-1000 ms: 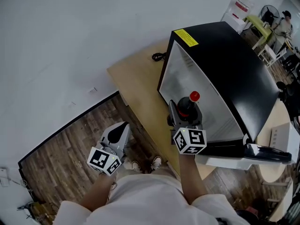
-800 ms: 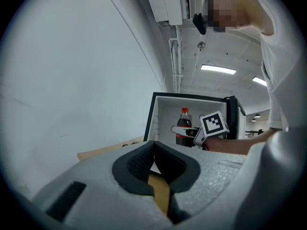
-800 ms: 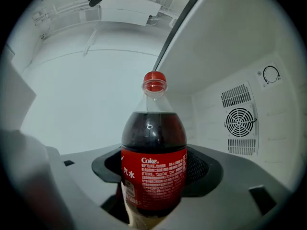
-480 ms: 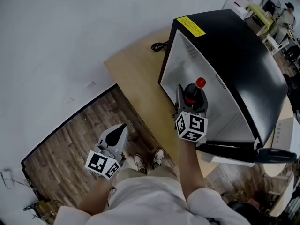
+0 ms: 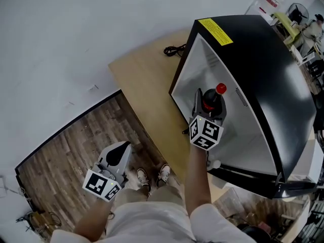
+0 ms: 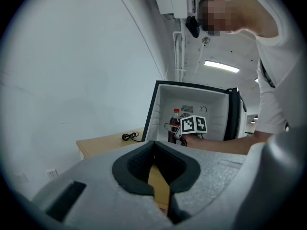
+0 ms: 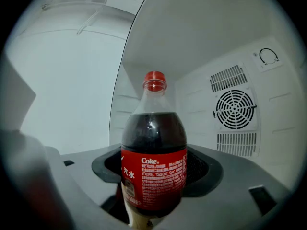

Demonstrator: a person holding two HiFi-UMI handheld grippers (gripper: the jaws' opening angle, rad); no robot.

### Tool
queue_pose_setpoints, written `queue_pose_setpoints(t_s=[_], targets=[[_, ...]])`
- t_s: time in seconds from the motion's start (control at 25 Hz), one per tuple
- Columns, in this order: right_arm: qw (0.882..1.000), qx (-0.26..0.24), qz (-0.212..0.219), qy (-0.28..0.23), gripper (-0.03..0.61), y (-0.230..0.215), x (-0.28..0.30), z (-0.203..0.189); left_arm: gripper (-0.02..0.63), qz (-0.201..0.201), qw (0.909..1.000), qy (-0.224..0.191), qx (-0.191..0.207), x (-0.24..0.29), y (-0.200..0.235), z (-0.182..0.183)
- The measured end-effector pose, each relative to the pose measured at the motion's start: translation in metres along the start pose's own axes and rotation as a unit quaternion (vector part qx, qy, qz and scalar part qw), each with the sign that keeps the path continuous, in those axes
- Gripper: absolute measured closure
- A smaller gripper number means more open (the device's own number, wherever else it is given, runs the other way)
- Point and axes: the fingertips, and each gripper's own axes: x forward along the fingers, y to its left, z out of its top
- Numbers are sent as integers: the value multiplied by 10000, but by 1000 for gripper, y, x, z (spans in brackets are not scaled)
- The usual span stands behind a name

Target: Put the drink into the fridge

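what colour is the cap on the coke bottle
Red: the cap on the coke bottle shows best in the right gripper view.

Glossy black fridge – smooth white plastic inside, matt pale wood table, clear plastic bottle, wood-plank floor

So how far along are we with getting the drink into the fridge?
Done: the fridge stands open and the cola bottle is picked up. In hand: the right gripper holds it upright inside the cavity, facing the rear fan grille. Left: set it down, release, withdraw, shut the door. The left gripper hangs empty, jaws together.
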Motion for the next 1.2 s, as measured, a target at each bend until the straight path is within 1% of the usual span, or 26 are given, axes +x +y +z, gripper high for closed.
queue_pose_setpoints(t_s=[0.08,0.2,0.36,0.52,0.6,0.8,0.92,1.12,1.2], targets=[[9999,-160,12,-7,267,2,8,-4,598,24,9999,-1,-133,3,1,-2],[9995,-306,31,-14,267,3,16,-12,598,-22,9999,-55,-130,13,-2,0],[9998,-214,33,24,267,1,29,-25,598,-72,9998,-135,-135,28,-4,4],[9996,-251,-73,90,267,-4,39,-38,598,-80,9998,-64,-164,29,-6,1],[9996,-235,-145,56,267,-8,45,-40,598,-53,9998,0,-186,28,-5,-3],[9995,-273,-144,-27,267,-11,61,-39,598,101,9995,88,-296,29,1,-15],[9995,-235,-218,-62,267,-15,65,-38,598,118,9994,78,-306,31,2,-14],[9989,-381,-240,-126,267,-9,61,-38,598,176,9993,45,-331,31,4,-13],[9990,-326,-276,-127,267,-11,56,-39,598,180,9993,42,-338,30,4,-12]])
